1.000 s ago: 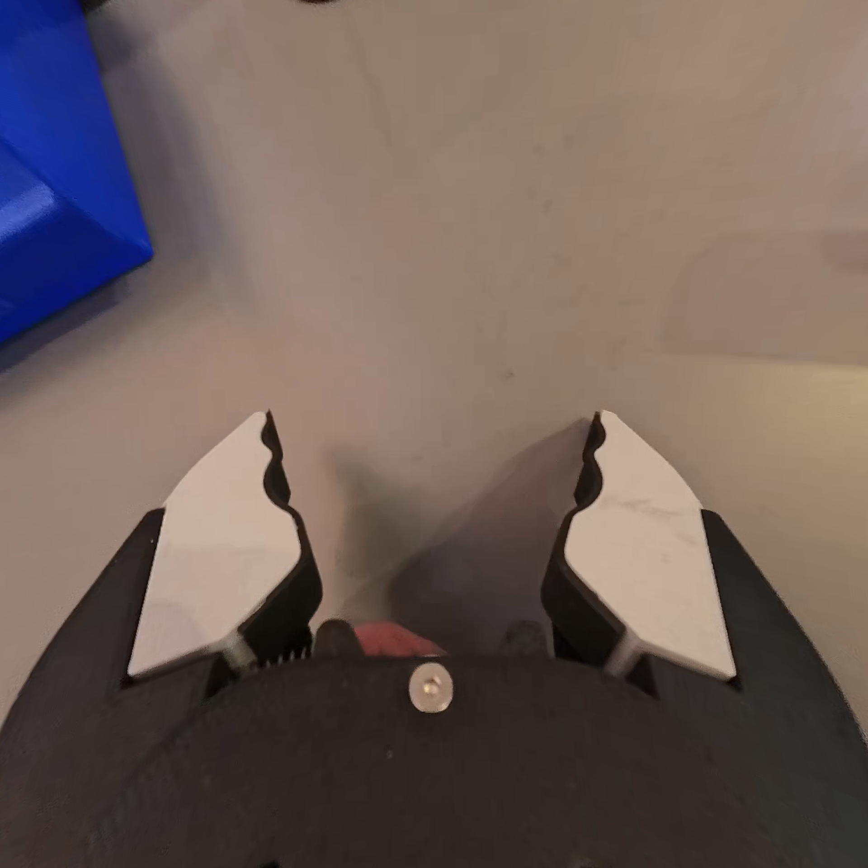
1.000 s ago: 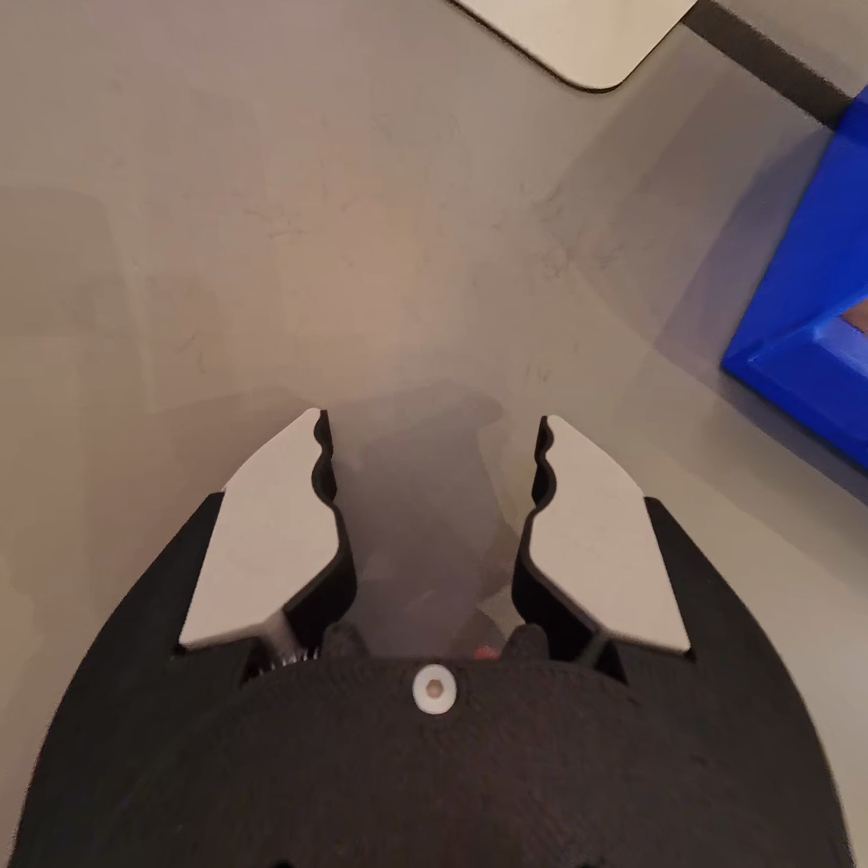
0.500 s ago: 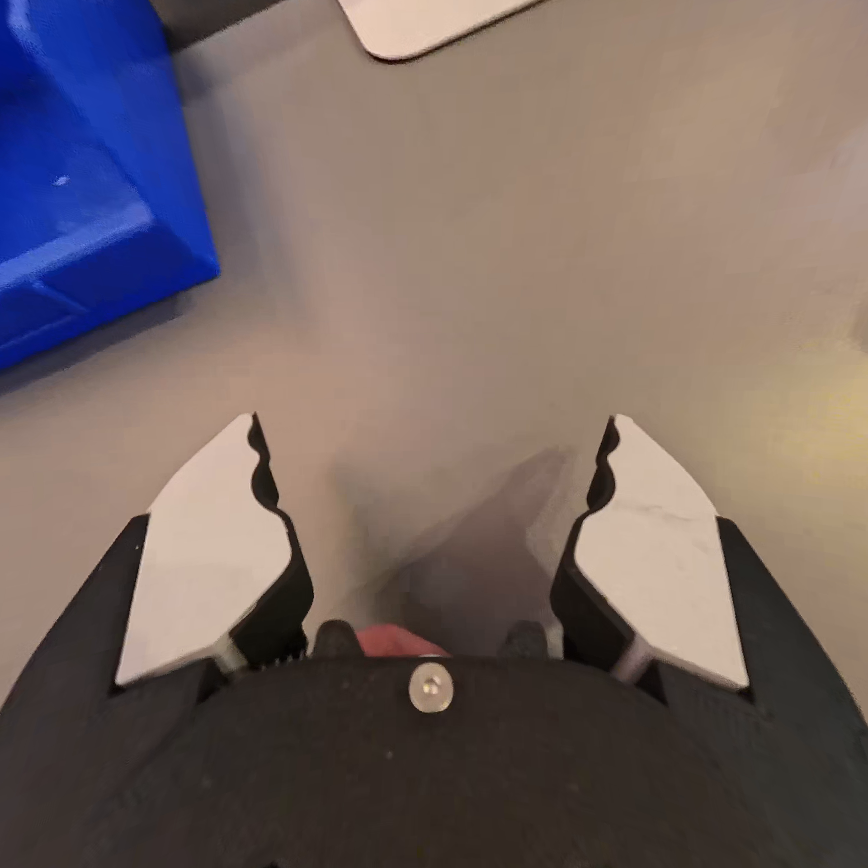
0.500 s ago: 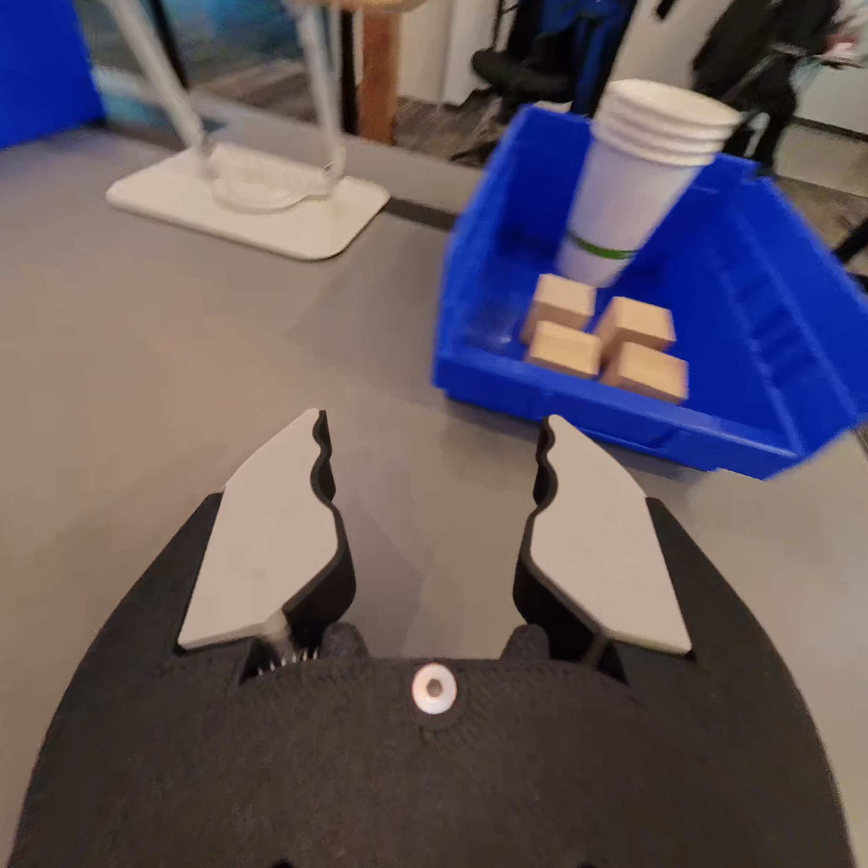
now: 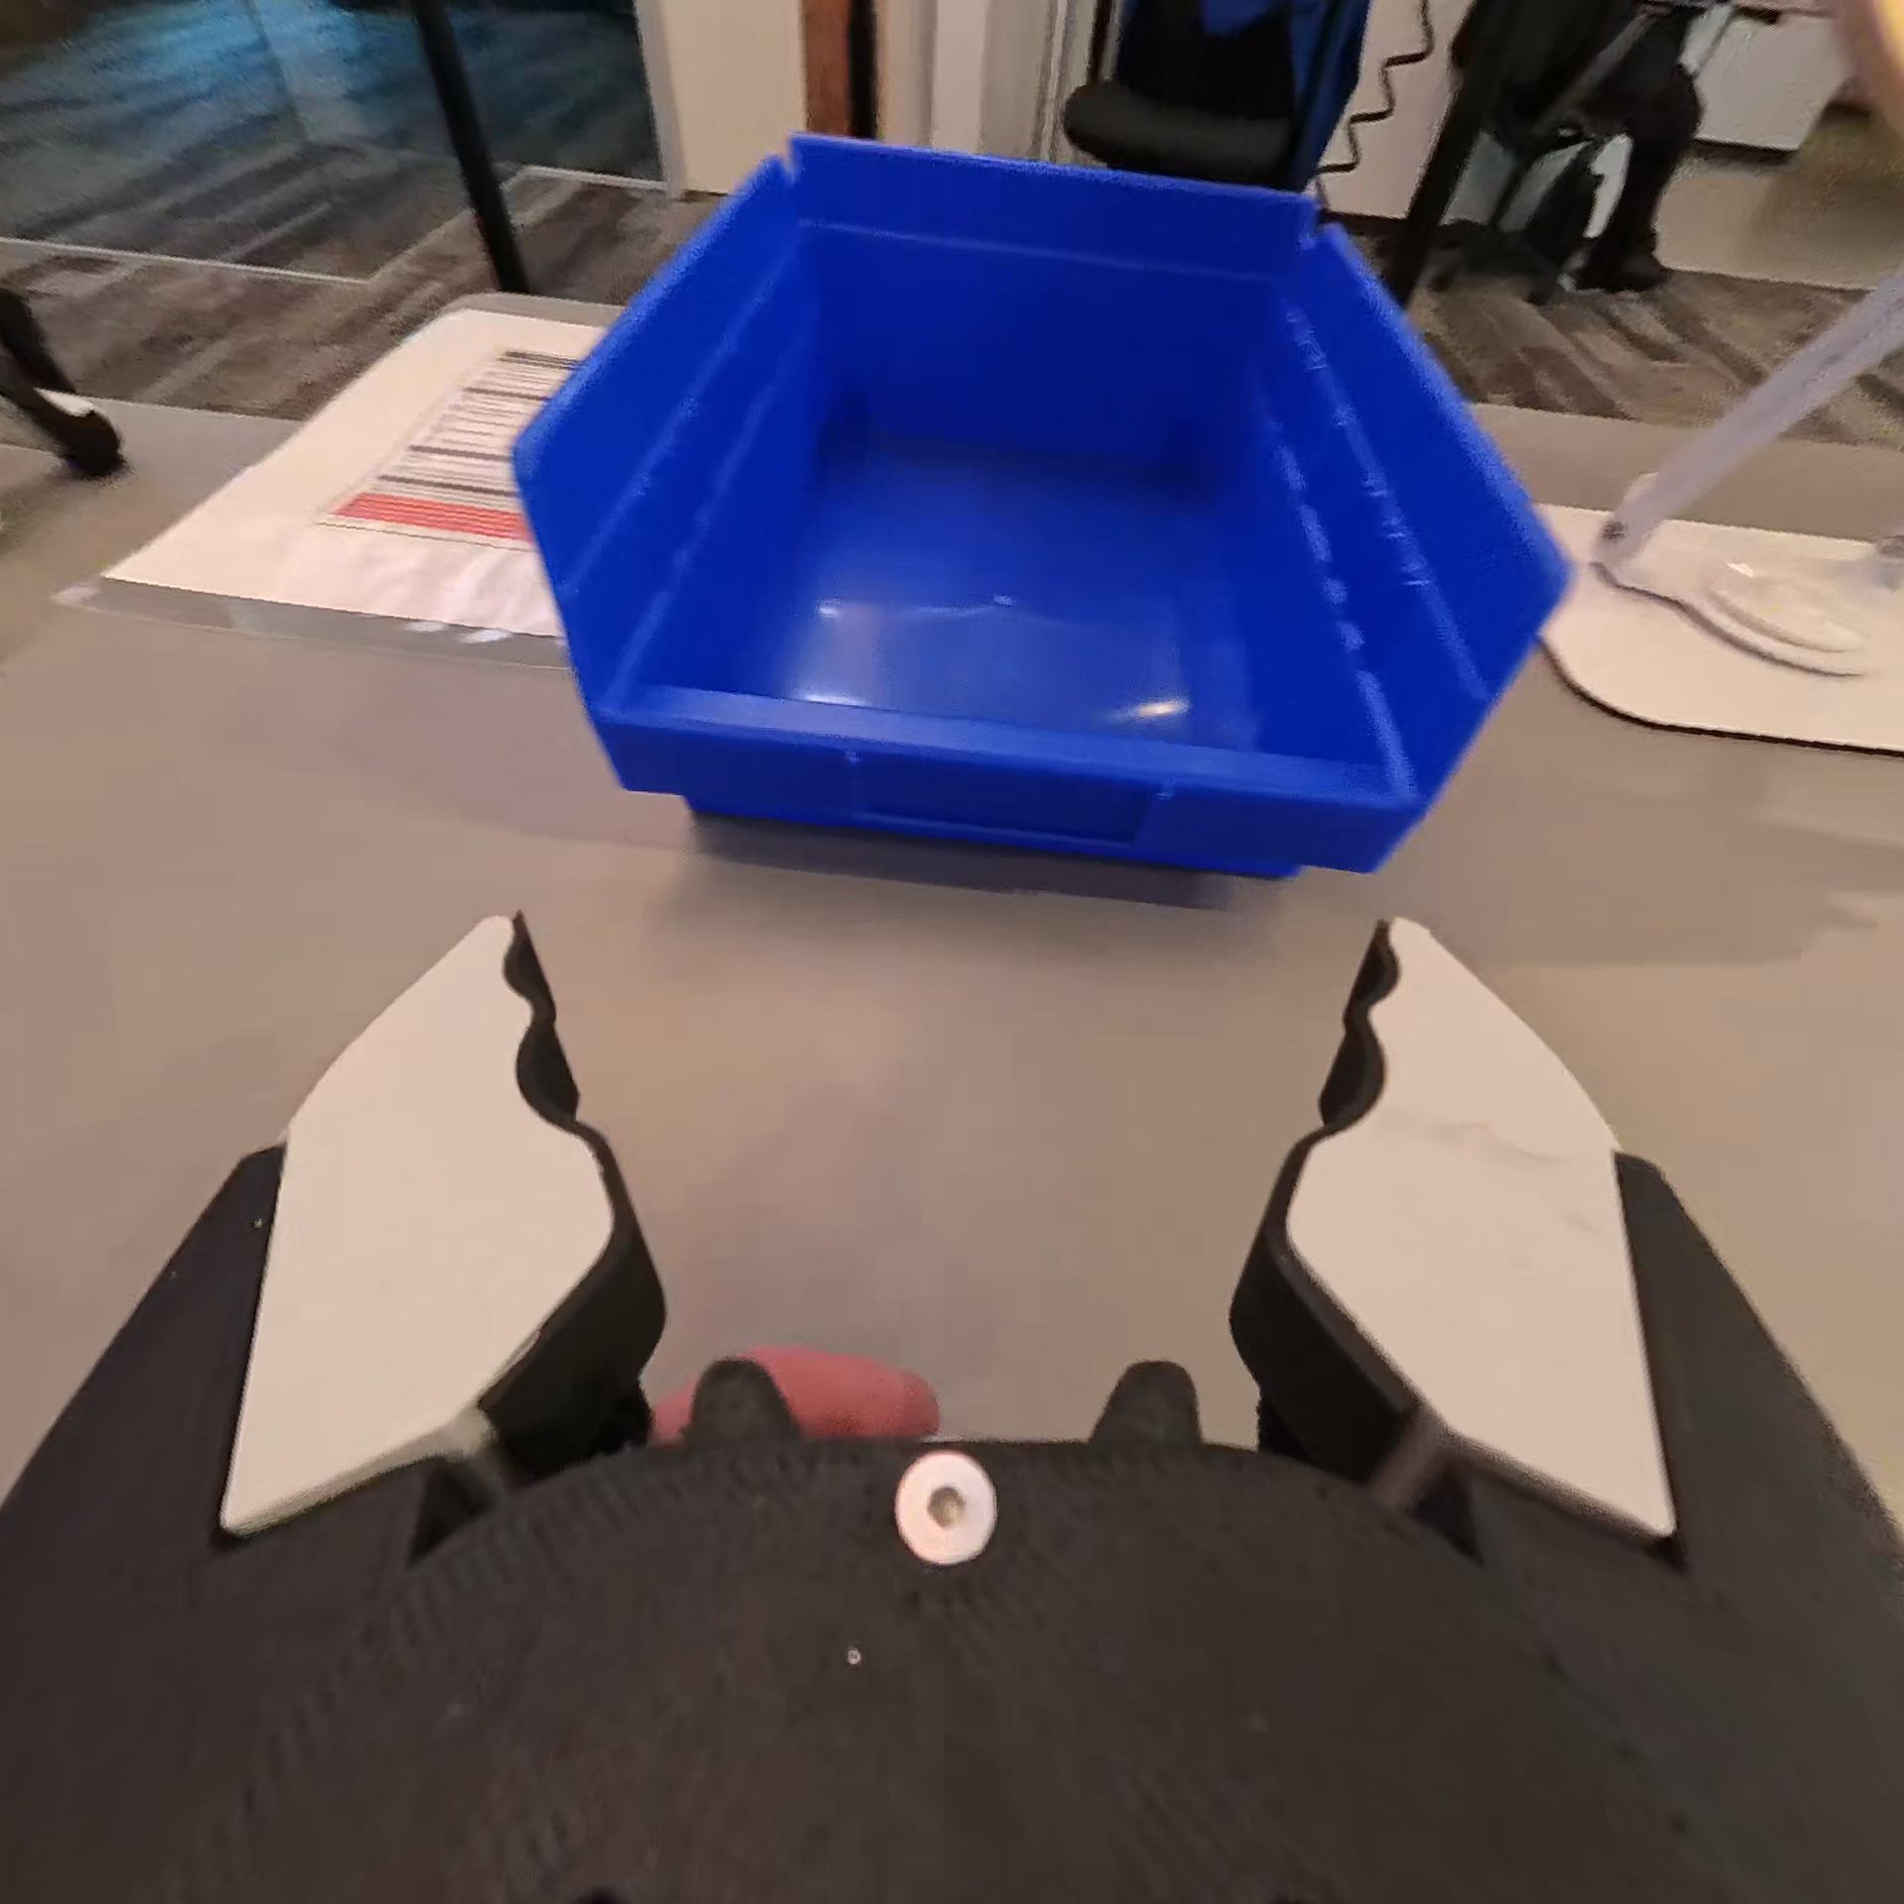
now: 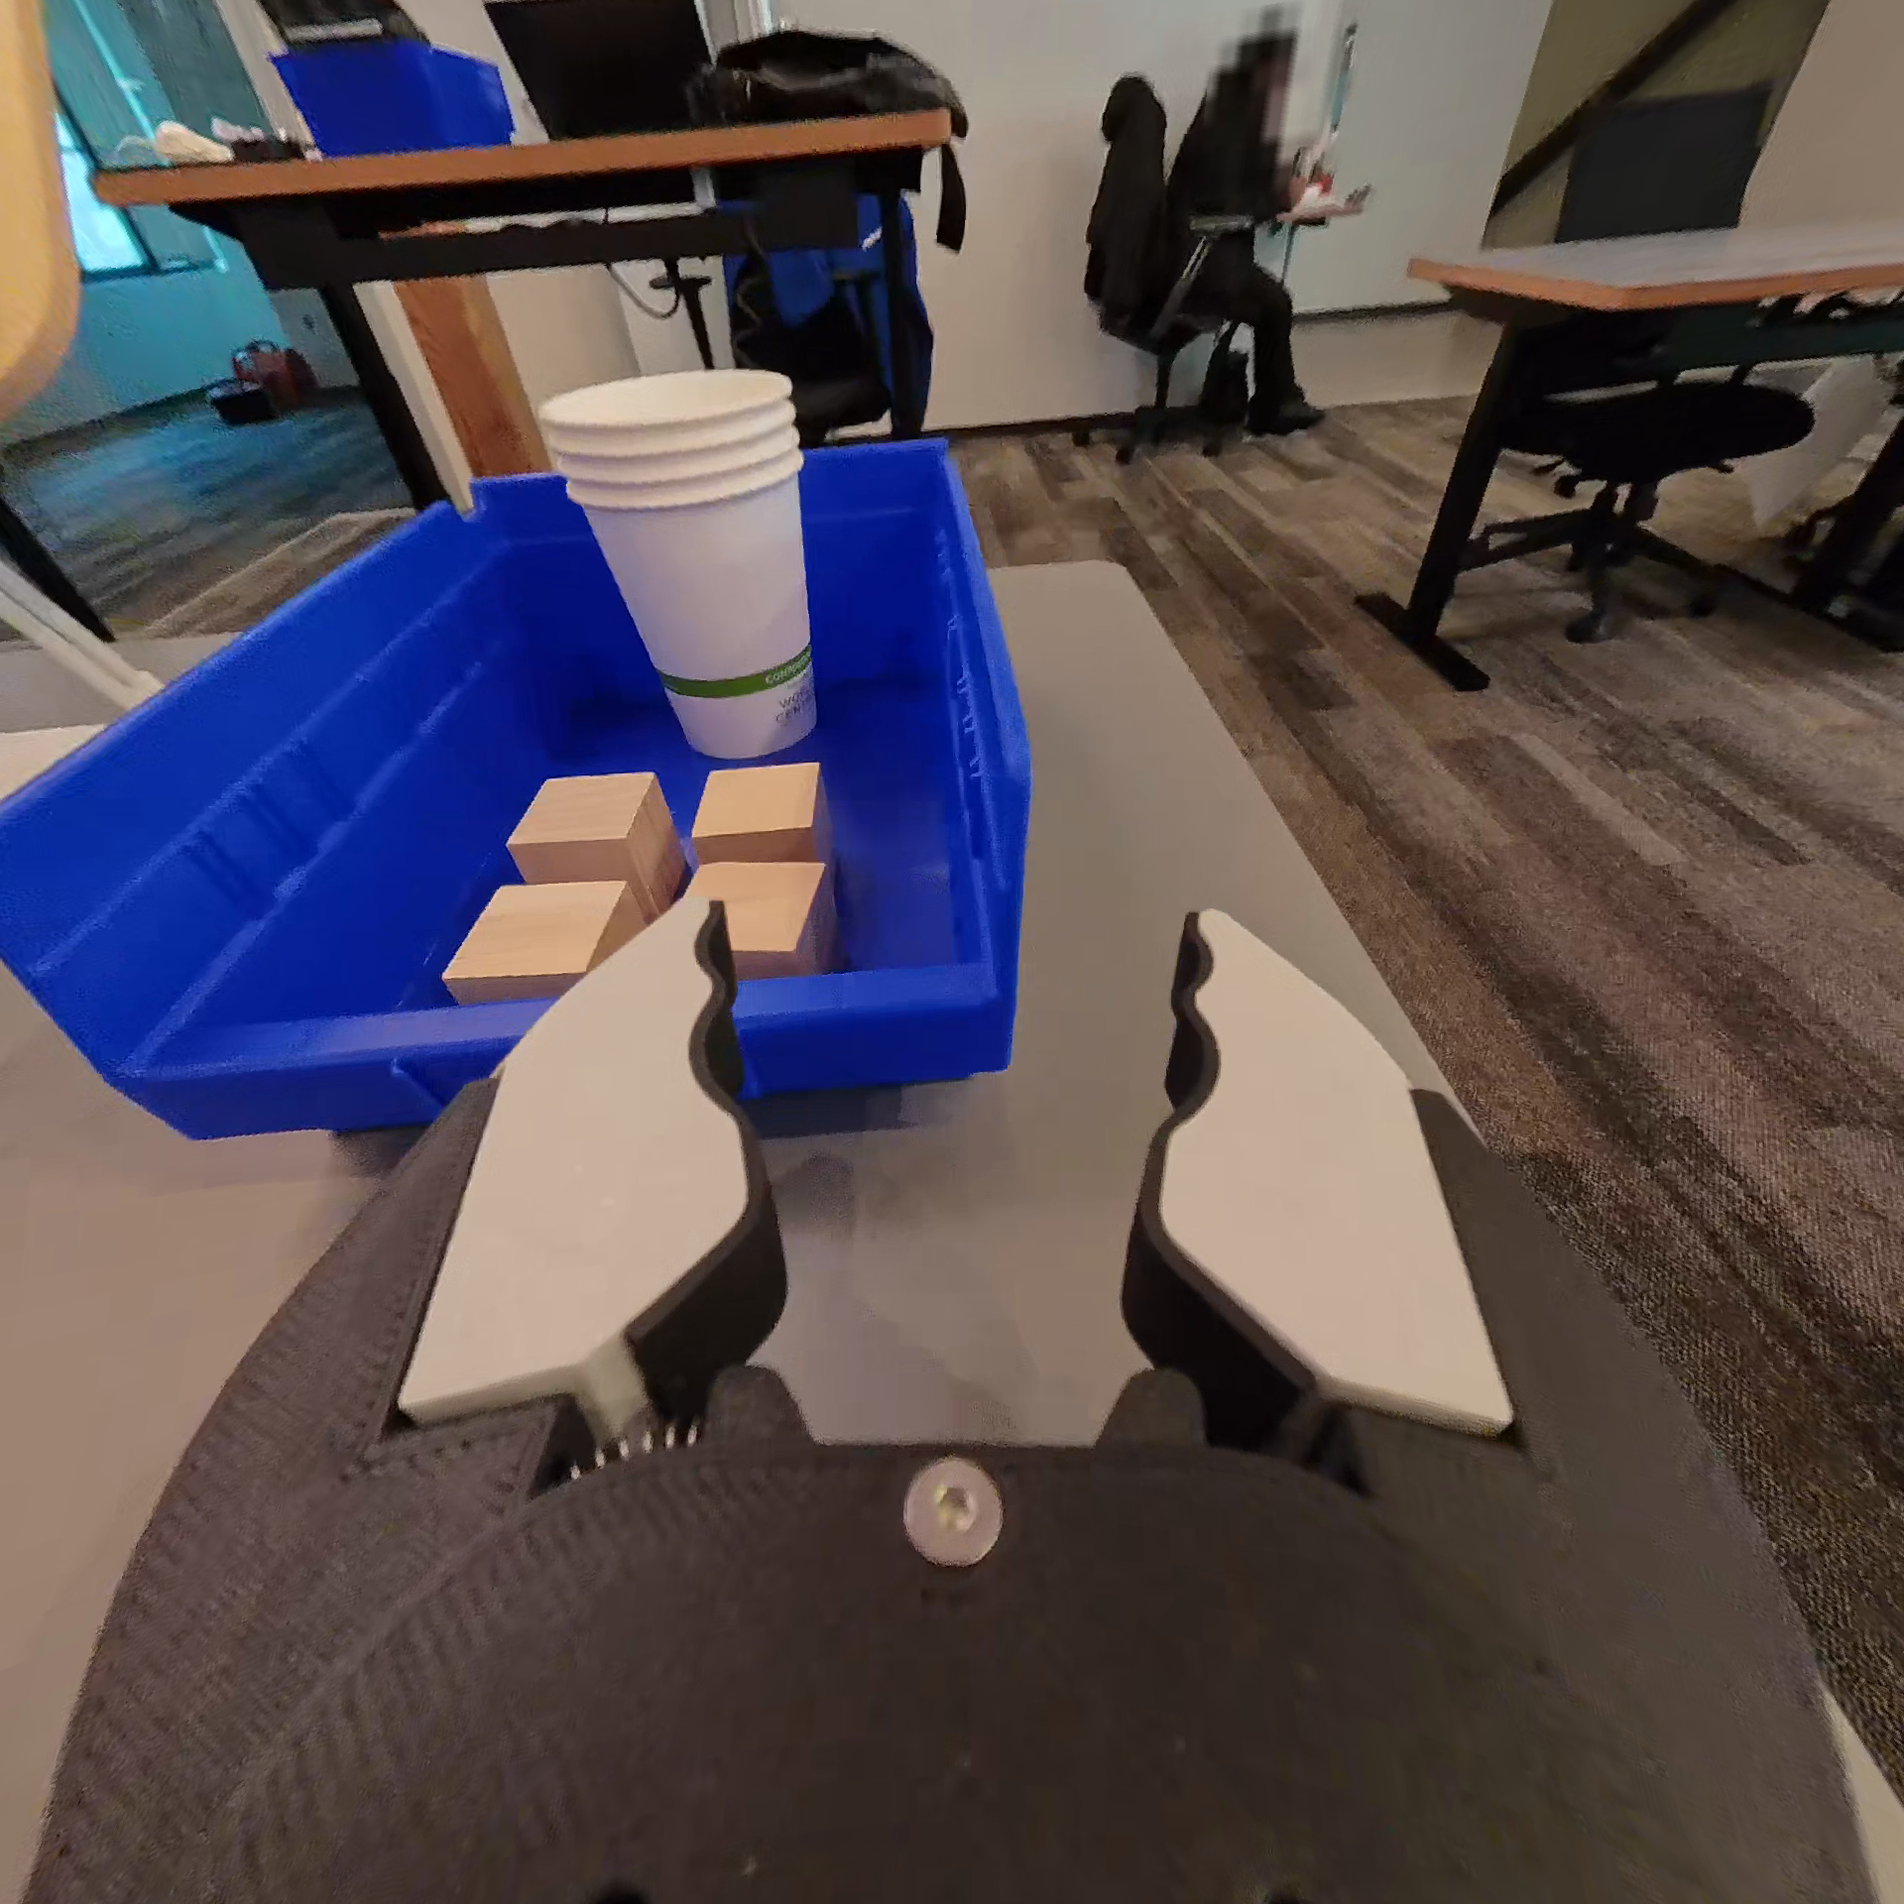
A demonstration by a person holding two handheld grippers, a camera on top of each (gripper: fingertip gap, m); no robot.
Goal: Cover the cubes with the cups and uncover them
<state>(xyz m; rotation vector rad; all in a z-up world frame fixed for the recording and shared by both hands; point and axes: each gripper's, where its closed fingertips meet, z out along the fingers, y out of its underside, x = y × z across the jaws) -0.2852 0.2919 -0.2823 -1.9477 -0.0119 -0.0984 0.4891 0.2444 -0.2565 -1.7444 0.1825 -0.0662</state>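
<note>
In the right wrist view a blue bin [image 6: 309,1072] holds a stack of white paper cups [image 6: 701,556] standing upright at its back, and several wooden cubes [image 6: 598,840] in a square group in front of the stack. My right gripper [image 6: 953,943] is open and empty, just in front of this bin's right front corner, above the grey table. In the left wrist view a second blue bin [image 5: 989,793] has nothing in it. My left gripper [image 5: 948,943] is open and empty, a short way in front of that bin.
A white plastic mailer [image 5: 340,536] with a label lies left of the empty bin. A white lamp base [image 5: 1741,639] sits to its right. The table's right edge [image 6: 1339,907] runs close to my right gripper, with carpet, desks, chairs and a seated person beyond.
Both grippers have tilted up from looking down at the table to looking forward. The bins, cups and cubes have come into view. Both stay open.
</note>
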